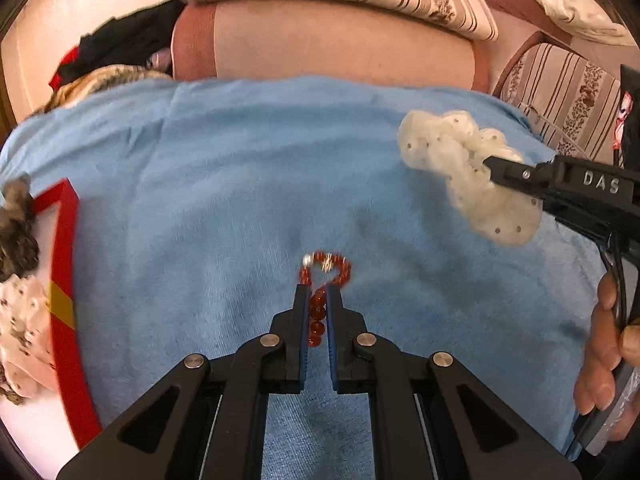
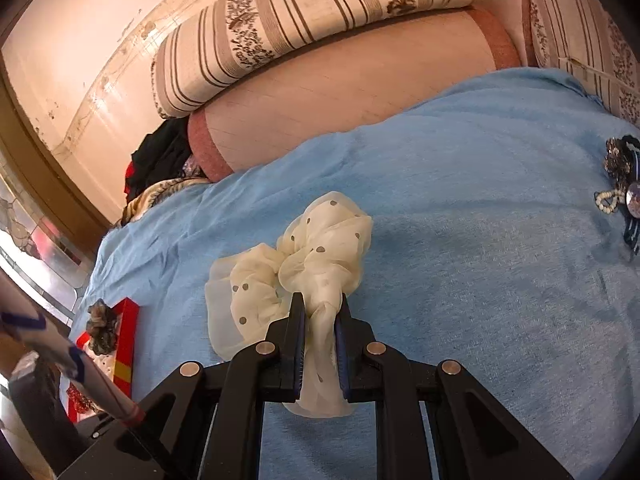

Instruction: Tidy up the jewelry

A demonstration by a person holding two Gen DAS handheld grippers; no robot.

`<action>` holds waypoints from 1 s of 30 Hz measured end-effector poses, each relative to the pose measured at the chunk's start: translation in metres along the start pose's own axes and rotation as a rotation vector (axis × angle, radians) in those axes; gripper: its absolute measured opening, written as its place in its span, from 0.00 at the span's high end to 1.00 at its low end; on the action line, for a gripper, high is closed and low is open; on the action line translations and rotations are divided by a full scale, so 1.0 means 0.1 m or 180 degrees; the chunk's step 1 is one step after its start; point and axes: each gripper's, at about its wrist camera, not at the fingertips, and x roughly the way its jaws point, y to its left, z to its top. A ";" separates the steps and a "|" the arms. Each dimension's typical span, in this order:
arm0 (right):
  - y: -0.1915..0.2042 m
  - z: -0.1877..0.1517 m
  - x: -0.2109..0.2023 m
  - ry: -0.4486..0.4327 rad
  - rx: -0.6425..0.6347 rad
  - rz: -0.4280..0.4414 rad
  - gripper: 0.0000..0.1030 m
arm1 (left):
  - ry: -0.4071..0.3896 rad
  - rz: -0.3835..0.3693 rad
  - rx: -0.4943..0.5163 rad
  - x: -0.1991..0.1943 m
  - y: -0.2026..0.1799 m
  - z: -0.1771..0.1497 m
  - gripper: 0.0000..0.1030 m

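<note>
We see a blue cloth [image 1: 240,168] spread over the whole working surface, with a striped cushion [image 2: 320,12] and a plain pink bolster [image 2: 340,92] lying behind it. At the left edge of the cloth sits a red box [image 1: 66,280] with a white inside, and in it we make out a grey-brown scrunchie [image 1: 16,232] and a white dotted fabric piece [image 1: 22,332]; the right wrist view also shows something red and beaded in that box, too small for us to name. Our right gripper [image 2: 320,300] is clamped on a cream polka-dot scrunchie [image 2: 320,240], its fabric bunched between the blue pads [image 2: 299,352] and hanging both ahead of and below the fingers; from the left wrist view it appears lifted off the cloth. Our left gripper [image 1: 318,290] is pinched narrow on a red bead bracelet [image 1: 326,270], several beads caught between the jaws while the loop sticks out past the tips. Far right on the cloth lies a small cluster of dark sequinned hair pieces [image 2: 620,168] with a short white bead strand [image 2: 606,200] beside them.
</note>
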 end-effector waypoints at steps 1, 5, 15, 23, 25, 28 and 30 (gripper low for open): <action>-0.01 0.00 0.01 0.0017 0.0012 -0.0007 0.86 | 0.0021 0.0040 0.0002 0.02 0.01 -0.01 0.80; -0.02 0.00 0.04 0.0036 0.0023 -0.0028 0.86 | -0.0033 0.0102 0.0011 0.06 0.02 -0.02 0.35; 0.00 -0.01 0.05 0.0043 0.0006 -0.0032 0.86 | 0.0114 0.0226 0.0226 0.35 -0.12 0.06 0.67; 0.00 -0.01 0.06 0.0048 0.0009 -0.0031 0.86 | 0.0015 0.0164 0.0090 0.19 0.01 0.05 0.86; 0.01 -0.01 0.05 0.0032 -0.0005 -0.0017 0.86 | -0.0084 0.0111 0.0001 0.11 0.08 0.08 0.86; 0.04 -0.01 0.05 0.0012 -0.0034 0.0000 0.86 | -0.0179 0.0096 -0.0090 0.05 0.15 0.11 0.86; 0.07 -0.02 0.05 0.0009 -0.0058 0.0010 0.86 | -0.0216 0.0092 -0.0102 0.02 0.15 0.11 0.86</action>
